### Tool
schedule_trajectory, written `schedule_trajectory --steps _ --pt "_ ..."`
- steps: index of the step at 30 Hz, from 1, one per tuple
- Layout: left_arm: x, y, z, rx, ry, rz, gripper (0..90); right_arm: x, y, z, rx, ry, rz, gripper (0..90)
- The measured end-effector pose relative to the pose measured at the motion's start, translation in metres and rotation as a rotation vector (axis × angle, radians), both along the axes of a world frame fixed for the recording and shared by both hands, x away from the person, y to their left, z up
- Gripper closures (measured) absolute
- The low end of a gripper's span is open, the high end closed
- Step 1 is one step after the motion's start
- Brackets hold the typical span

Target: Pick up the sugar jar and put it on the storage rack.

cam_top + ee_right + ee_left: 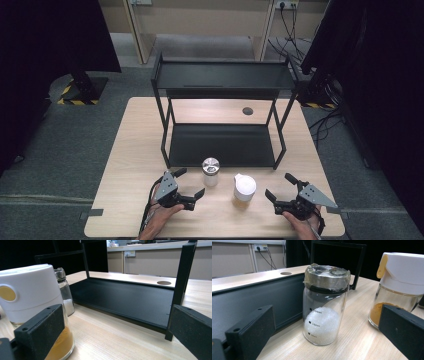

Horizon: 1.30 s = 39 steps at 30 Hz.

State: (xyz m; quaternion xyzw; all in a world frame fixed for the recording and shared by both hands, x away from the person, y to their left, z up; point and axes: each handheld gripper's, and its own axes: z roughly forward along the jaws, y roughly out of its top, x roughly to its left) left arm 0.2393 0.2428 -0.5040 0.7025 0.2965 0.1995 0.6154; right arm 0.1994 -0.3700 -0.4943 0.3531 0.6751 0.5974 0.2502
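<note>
A glass jar with a metal lid [210, 171] holds white crystals and stands on the wooden table in front of the black rack. To its right stands a jar with a white cap [244, 187] and orange powder inside. My left gripper [190, 182] rests open just left of the metal-lidded jar [325, 305], which stands a little ahead of the two jaws, untouched. My right gripper [279, 185] is open to the right of the white-capped jar [30, 300], whose glass sits close beside one finger [40, 332].
A black two-tier rack [222, 75] stands at the table's middle and back, its lower shelf [125, 300] bare. A round cable hole [247, 111] lies behind it. Dark equipment stands [80, 85] and floor cables [327, 122] flank the table [135, 150].
</note>
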Motion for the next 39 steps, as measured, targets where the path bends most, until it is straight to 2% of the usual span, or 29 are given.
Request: schedule_trajectory --steps 39 --pt "0.0 -0.01 0.003 0.005 -0.002 0.002 0.2 -0.002 0.001 -0.002 0.024 -0.002 -0.006 0.5"
